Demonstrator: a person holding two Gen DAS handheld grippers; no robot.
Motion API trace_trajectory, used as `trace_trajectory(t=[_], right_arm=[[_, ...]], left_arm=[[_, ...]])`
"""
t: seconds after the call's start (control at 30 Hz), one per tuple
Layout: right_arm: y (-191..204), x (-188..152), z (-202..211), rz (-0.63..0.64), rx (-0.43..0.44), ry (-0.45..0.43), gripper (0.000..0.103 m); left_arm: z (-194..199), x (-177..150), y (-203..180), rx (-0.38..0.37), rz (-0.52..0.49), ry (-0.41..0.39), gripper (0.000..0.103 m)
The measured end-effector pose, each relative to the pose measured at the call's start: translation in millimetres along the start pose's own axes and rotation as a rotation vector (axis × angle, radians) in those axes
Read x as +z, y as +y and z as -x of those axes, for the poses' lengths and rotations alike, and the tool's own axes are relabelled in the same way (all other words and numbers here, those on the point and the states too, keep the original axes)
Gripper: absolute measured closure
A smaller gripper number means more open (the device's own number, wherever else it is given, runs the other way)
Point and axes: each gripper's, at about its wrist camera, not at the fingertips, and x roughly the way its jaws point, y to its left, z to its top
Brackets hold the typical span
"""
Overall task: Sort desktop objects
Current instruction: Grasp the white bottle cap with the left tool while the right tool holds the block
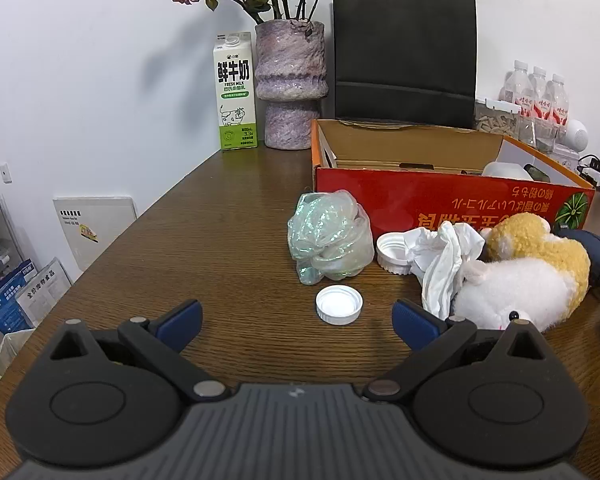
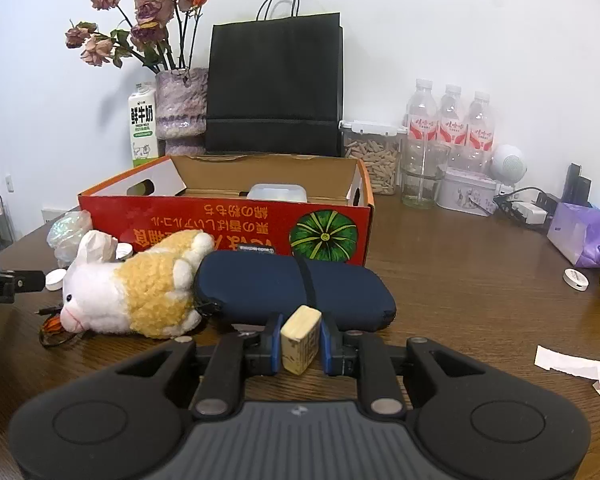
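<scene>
Item: we held a small tile [image 2: 300, 339] clamped in the right gripper [image 2: 300, 342], presumably bound for the red box [image 2: 228, 216]; left gripper [image 1: 298, 322] spread wide, empty, facing a white cap [image 1: 339, 304].

1. Bright, even indoor light – soft and diffuse, no harsh glare.
2. Faint flower shadows on the white wall [image 1: 100, 80].
3. Mild sheen on the wooden table [image 2: 460, 280].
4. Strong fisheye bending, dark vignette at corners.
5. Sharp centre – slight softness towards the edges.
</scene>
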Motion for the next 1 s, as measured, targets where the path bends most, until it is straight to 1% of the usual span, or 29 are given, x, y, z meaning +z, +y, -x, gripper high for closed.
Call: trace_trajectory(t=[0.5,0.73,0.93,1.0], right_arm=[[5.6,-0.5,4.4,0.008,0.004,-0.019,0.085],[5.9,-0.4,5.6,0.008,0.008,-0.024,0.085],[7.2,-0.2,5.2,0.009,0.01,-0.022,0.085],[7.0,-0.1,5.0,0.009,0.011,-0.021,0.085]], left_arm=[[1.7,-0.6,-0.4,0.003,-0.006,-0.008,0.0],[3.0,-0.5,-1.0,-0.007,-0.014,-0.012,0.0],[1.5,-0.4,-3.1,-0.031,-0.021,-0.002,0.009],[-2.0,0.9,-4.3,-0.031,-0.031,0.008,0.015]])
